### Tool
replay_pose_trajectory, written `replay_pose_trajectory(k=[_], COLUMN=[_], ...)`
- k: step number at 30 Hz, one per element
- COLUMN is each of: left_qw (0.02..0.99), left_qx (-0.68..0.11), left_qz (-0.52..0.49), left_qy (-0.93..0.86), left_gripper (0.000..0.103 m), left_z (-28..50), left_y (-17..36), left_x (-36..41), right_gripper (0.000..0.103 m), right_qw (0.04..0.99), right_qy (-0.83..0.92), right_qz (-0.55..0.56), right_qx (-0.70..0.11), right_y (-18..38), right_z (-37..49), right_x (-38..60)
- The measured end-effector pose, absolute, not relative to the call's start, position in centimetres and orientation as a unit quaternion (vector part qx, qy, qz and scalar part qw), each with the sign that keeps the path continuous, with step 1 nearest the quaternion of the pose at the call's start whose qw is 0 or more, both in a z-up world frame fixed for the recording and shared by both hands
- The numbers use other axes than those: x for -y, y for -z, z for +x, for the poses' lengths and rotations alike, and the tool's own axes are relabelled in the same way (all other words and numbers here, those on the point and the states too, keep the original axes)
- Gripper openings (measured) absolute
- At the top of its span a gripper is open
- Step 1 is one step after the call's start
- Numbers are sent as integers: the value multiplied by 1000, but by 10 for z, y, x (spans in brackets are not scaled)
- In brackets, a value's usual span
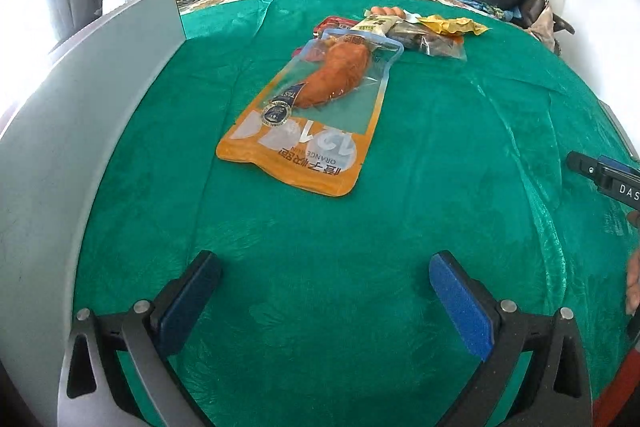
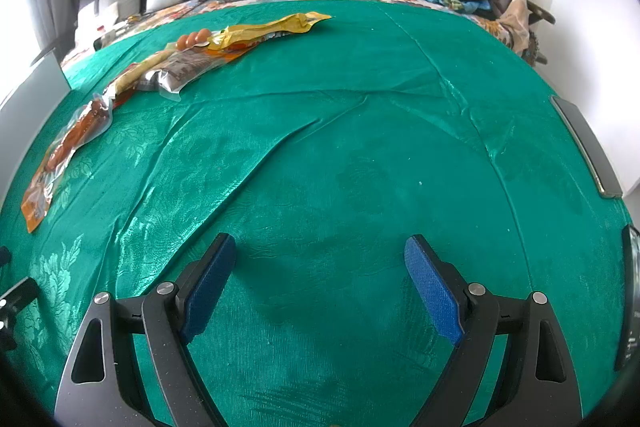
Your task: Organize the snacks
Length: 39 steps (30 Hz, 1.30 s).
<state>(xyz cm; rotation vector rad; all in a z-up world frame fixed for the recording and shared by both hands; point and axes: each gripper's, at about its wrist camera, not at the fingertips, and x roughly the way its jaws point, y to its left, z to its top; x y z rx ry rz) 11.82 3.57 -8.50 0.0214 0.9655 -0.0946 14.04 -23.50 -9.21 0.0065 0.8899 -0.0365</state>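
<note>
Hovering over the green cloth (image 1: 320, 267), the left gripper (image 1: 326, 291) is holding its fingers spread wide with nothing between the blue pads (image 1: 460, 307). Well ahead of those fingers, slightly left of the gap's middle, the orange pouch (image 1: 316, 115) is lying flat, a chicken drumstick showing through its clear window (the printing is facing away from the camera). Just beyond it, the other snack packets (image 1: 424, 31) are sitting heaped together. Moving rightward, the right gripper (image 2: 320, 275) is likewise hanging with fingers parted and empty above bare cloth; from its view the whole row of snacks is lying far ahead and off to the left of its left finger.
</note>
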Motion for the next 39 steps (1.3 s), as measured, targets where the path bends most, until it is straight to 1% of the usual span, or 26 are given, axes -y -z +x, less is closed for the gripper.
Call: replay_pose_trajectory(k=[5,7,9,12,15,18,23,24,25,27,29,30,34,36,37,39], left_qw=[883,871,842,842,834,829,799,815,817,832,839,842,853,859,862,863], left_qx=[-466,-488,-533,-522,-525,-531,-579,-557,-557,-538,-531,-528,-519,-511,-507,-505], left_qz=[11,15,24,25,62,100,84,79,67,60,47,41,31,24,13,-27], left_qy=[45,52,86,134,156,147,140,139,135,119,107,100,44,11,-8,-16], left_gripper=[103,103,103,103,103,103,103,102,98,78,68,66,66,70,75,81], left_z=[118,128,151,182,231,274,317,316,315,308,293,284,229,205,197,192], left_y=[85,90,85,58,40,47,86,84,85,82,78,77,77,78,80,85], left_x=[-37,-39,-36,-35,-28,-16,-6,-8,-11,-17,-25,-28,-41,-48,-54,-67], right_gripper=[89,89,89,89,89,89,89,89,89,89,89,89,89,89,89,89], right_qw=[902,902,902,902,902,902,902,902,902,902,903,903,902,902,902,902], right_qy=[18,18,18,18,18,17,17,17,17,17,17,17,17,17,17,17], right_qz=[3,3,3,3,3,3,4,4,4,3,3,3,3,4,4,4], right_qx=[-430,-430,-430,-430,-430,-430,-430,-430,-430,-430,-430,-430,-430,-430,-430,-430], right_y=[92,92,92,92,92,92,92,92,92,92,92,91,92,92,92,92], right_z=[140,140,140,140,140,140,140,140,140,140,140,140,140,140,140,140], right_x=[235,235,235,235,235,235,235,235,235,235,235,235,235,235,235,235])
